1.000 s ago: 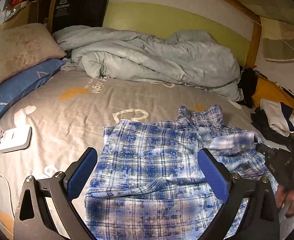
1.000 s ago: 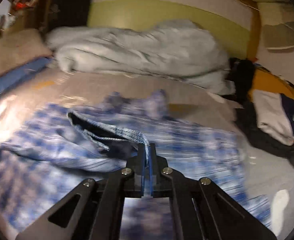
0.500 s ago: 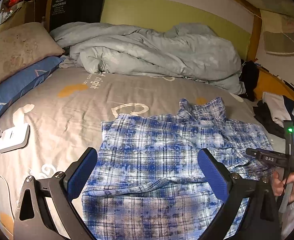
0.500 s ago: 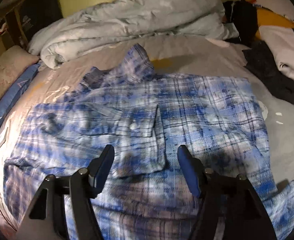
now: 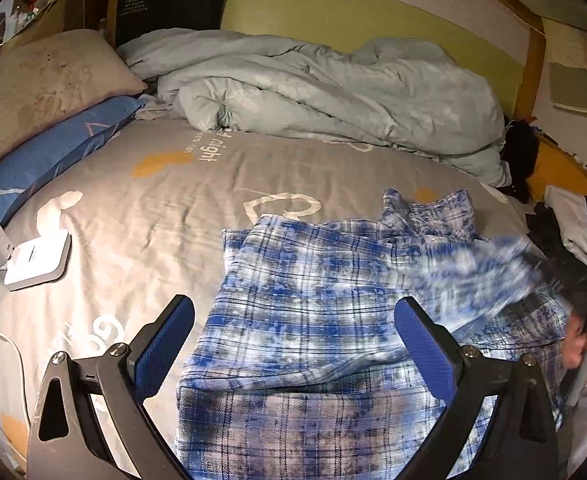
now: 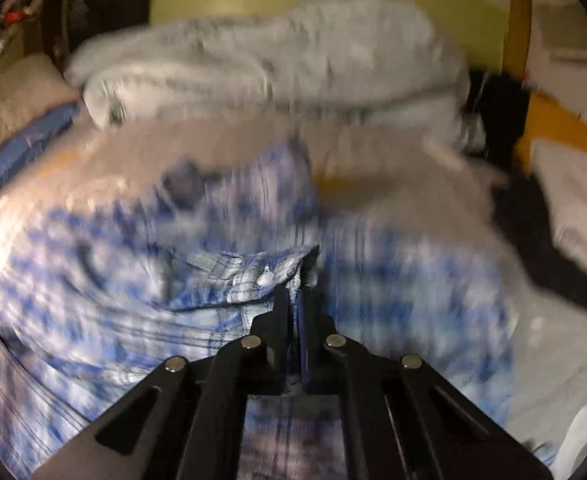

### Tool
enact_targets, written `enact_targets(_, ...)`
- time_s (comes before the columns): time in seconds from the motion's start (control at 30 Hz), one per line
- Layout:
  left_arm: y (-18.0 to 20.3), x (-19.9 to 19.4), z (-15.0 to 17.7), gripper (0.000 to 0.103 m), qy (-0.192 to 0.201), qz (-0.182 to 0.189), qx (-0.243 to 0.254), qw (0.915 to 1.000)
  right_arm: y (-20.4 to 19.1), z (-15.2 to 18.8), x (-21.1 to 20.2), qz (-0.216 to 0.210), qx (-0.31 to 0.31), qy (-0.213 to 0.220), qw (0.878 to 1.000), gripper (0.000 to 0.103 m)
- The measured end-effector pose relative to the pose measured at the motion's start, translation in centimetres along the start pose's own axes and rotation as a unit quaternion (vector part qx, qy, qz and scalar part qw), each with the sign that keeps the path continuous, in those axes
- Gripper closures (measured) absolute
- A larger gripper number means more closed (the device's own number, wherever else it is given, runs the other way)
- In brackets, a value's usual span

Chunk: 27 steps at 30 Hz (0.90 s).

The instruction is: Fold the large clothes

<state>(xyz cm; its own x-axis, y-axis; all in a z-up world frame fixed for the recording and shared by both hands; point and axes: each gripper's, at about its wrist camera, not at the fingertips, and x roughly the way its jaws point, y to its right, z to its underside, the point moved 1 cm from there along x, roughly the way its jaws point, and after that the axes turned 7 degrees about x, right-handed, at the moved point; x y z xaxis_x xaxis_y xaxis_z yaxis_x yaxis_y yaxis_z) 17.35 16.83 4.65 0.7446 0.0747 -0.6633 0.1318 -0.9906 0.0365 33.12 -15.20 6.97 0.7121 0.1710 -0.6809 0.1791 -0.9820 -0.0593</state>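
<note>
A blue and white plaid shirt [image 5: 313,320] lies spread on the grey bedsheet [image 5: 153,220], filling the lower middle and right of the left wrist view. The left gripper [image 5: 293,344] hovers above it with its blue pads far apart and nothing between them. In the blurred right wrist view, the right gripper [image 6: 293,300] has just closed, its jaws pinched tight on a fold of the shirt [image 6: 253,276] at the frame's centre. A rumpled pale duvet [image 5: 333,92] is heaped across the top of the frame.
</note>
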Motion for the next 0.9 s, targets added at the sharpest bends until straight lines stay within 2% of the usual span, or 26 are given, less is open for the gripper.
enact_targets(0.1, -0.1, 0.1, 0.1, 0.003, -0.002, -0.007, -0.002, 1.0000, 0.2, -1.3, -3.3, -0.018, -0.003, 0.085, 0.996, 0.100)
enact_targets(0.13, -0.2, 0.2, 0.2, 0.003, -0.004, -0.008, -0.003, 1.0000, 0.5, -1.4, -3.3, -0.003, -0.006, 0.102, 0.995, 0.100)
enact_targets(0.17, -0.3, 0.3, 0.2, 0.003, -0.006, -0.009, -0.004, 0.9999, 0.7, -1.3, -2.4, 0.016, -0.004, 0.088, 0.996, 0.100)
enact_targets(0.23, -0.3, 0.5, 0.3, 0.003, -0.012, -0.007, -0.008, 0.9999, 2.0, -0.5, 1.8, 0.056, 0.008, 0.003, 0.998, 0.100)
enact_targets(0.33, -0.2, 0.5, 0.3, 0.003, -0.016, -0.003, -0.006, 0.9998, 3.0, 1.0, 4.6, 0.084, 0.007, -0.041, 0.996, 0.100)
enact_targets(0.5, -0.1, 0.1, 0.0, 0.003, -0.007, -0.011, 0.002, 0.9999, 3.3, 1.5, 4.2, 0.084, 0.007, -0.051, 0.995, 0.100)
enact_targets(0.7, -0.6, -0.1, -0.2, 0.003, -0.003, -0.014, -0.003, 0.9999, 3.5, 1.0, 0.5, 0.094, 0.002, -0.016, 0.995, 0.096)
enact_targets(0.77, -0.7, -0.4, -0.2, 0.003, 0.000, -0.013, -0.005, 0.9999, 4.1, 1.2, -1.5, 0.089, 0.010, -0.005, 0.996, 0.088)
enact_targets(0.83, -0.7, -0.6, -0.2, 0.003, 0.003, -0.011, -0.004, 0.9999, 4.7, 1.5, -3.6, 0.078, 0.018, 0.007, 0.997, 0.063)
enact_targets(0.9, -0.4, -0.8, -0.1, 0.003, 0.004, -0.008, 0.001, 1.0000, 4.8, 2.1, -6.0, 0.060, 0.016, 0.016, 0.998, 0.060)
